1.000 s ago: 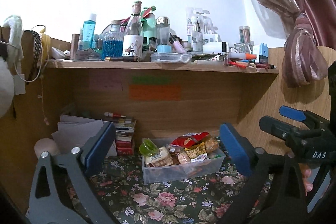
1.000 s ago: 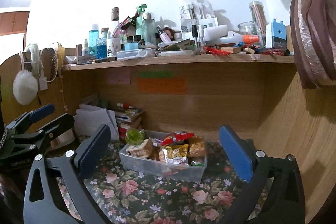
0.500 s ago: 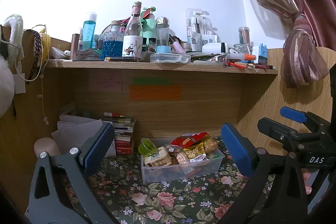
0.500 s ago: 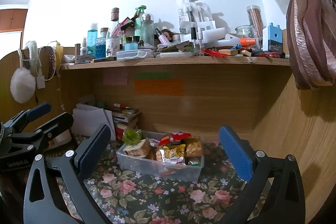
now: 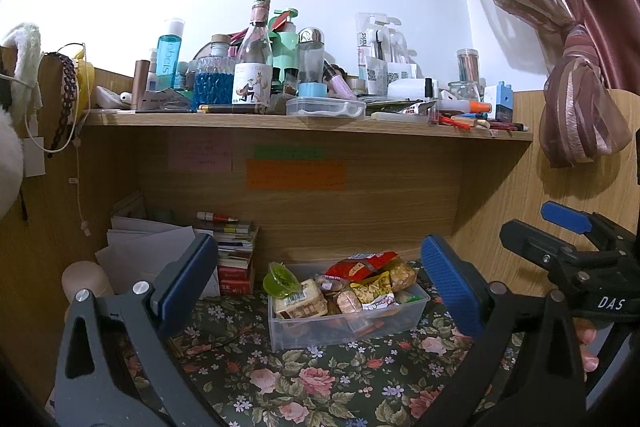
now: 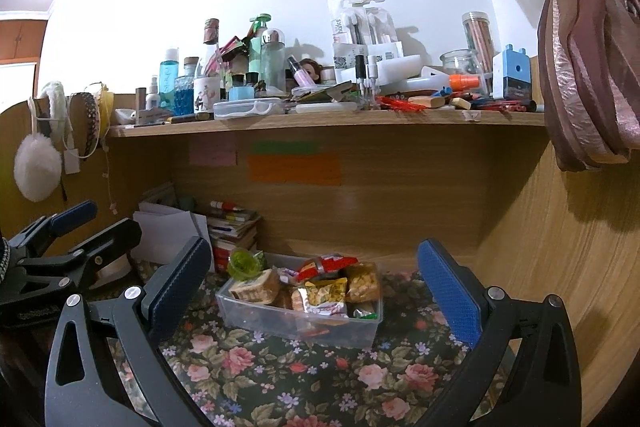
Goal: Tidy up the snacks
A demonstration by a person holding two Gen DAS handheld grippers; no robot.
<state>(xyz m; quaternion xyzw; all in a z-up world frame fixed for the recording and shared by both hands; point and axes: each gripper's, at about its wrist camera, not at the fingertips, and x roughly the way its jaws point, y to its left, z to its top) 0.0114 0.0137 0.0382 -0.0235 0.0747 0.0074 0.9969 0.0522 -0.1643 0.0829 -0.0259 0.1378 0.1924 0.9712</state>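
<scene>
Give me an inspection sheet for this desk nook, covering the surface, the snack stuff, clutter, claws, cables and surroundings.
Surface: floral cloth covers the desk.
Job's things: clear snack bin sits on the cloth, heaped with packets; green jelly cup at its left end.
Clutter: stacked books and loose papers at back left; top shelf crowded with bottles and stationery.
Claws: left claw and right claw both open, empty, short of the bin.
Cables: thin cord hangs on the left panel.
Surroundings: tied curtain at right, white wall behind.
</scene>
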